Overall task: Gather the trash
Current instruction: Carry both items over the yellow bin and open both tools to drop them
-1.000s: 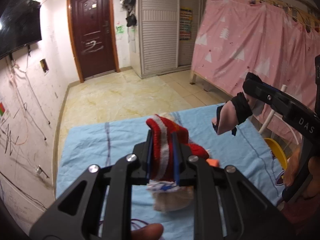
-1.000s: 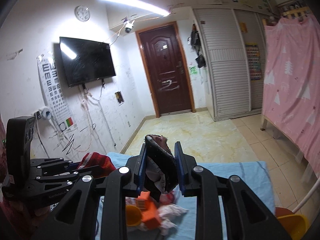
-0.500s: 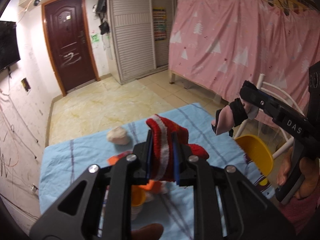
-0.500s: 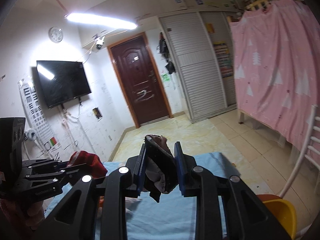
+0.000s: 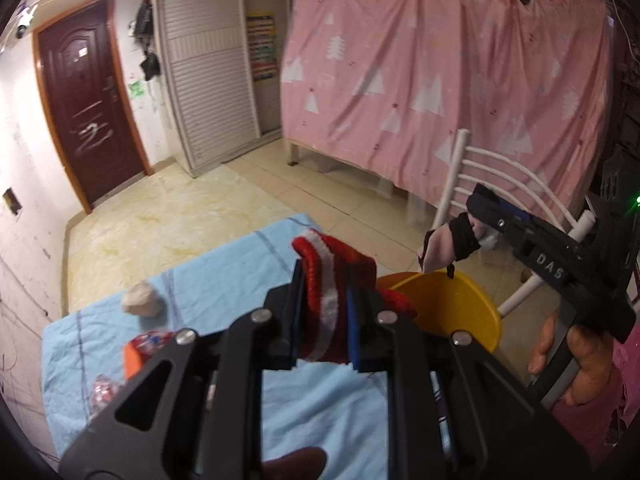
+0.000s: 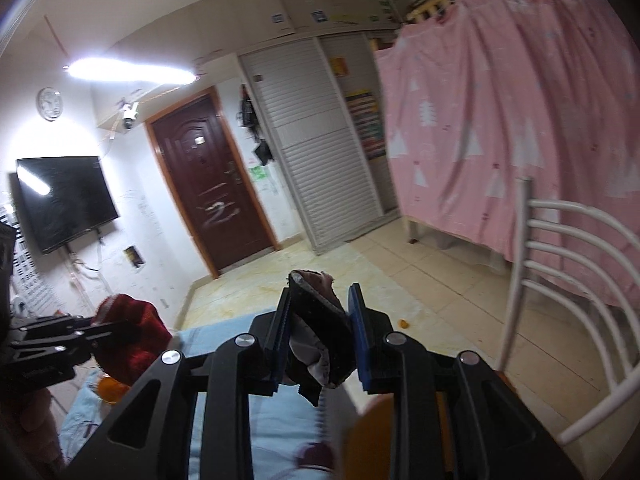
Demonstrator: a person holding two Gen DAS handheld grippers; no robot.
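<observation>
While the left tongs (image 5: 324, 316) are clamped on the red and white sock (image 5: 320, 300) and the right tongs (image 5: 460, 236) pinch the pink and black cloth (image 5: 448, 242) just above the yellow bin (image 5: 452, 308), bring both right over it; then let go, so nothing falls on the blue surface (image 5: 224, 276).

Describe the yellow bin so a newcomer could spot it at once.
Find the table under the light-blue striped cloth. Just past its right edge, on the floor before the white metal chair, stands the round yellow plastic bin. It is the only yellow, open-topped container there.
</observation>
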